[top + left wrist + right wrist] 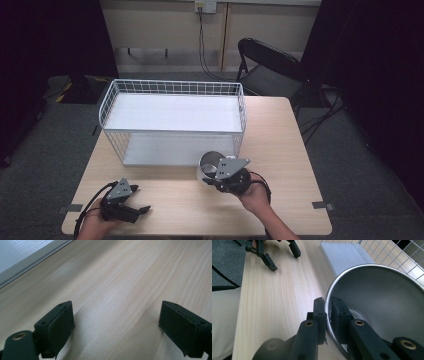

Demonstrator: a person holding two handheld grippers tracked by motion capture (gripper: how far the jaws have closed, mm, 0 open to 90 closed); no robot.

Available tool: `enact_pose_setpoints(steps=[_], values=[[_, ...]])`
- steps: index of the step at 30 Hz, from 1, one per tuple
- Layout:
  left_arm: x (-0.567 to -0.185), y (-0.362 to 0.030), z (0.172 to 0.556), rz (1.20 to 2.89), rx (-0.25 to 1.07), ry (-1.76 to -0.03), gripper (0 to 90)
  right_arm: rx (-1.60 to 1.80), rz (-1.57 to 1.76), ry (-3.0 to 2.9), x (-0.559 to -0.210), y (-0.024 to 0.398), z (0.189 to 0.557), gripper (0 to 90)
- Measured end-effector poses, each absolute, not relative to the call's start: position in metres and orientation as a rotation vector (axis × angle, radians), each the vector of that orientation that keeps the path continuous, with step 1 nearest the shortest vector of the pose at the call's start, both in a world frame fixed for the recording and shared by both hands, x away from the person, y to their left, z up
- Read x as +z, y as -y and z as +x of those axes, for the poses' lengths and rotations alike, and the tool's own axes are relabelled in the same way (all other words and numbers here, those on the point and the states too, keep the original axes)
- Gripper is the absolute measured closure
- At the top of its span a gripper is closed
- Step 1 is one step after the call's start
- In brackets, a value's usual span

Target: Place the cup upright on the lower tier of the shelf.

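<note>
- The right tool (326,315) is pinched on the rim of a metal cup (384,290): one jaw is seen outside the wall and the other inside it, and both are pressed on the thin steel.
- In the high view the metal cup (209,165) is found directly ahead of the right tool (216,176), tilted, low over the bench (280,150) or touching it; which of the two cannot be told.
- Just beyond the cup, further from the right tool, the white wire basket (172,112) is placed, with its open front side turned toward the cup.
- The left tool (131,207) is held spread wide, low over bare wood, well to the left of the right tool; nothing is between its jaws. In the left gripper view the grain of the bench is seen between the two black pads (61,326).
- The grasp is judged as done. The carrying is judged as not finished, since the cup is outside the basket.
- What is left, as a judgement: the cup is probably to be brought into the basket or onto its top shelf, then released.
</note>
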State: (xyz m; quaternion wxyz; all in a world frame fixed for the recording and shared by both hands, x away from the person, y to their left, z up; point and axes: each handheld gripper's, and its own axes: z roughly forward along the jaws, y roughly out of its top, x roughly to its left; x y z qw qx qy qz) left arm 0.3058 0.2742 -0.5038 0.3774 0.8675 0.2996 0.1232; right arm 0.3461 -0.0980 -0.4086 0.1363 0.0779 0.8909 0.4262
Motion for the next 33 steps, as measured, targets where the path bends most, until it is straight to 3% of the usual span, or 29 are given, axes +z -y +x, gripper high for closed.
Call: enact_pose_setpoints(steps=[33], values=[[-0.504, -0.274, 0.306, 2.218, 0.316, -0.766, 12.2, 1.228, 0.19, -2.568, -0.404, 0.078, 0.364, 82.1]])
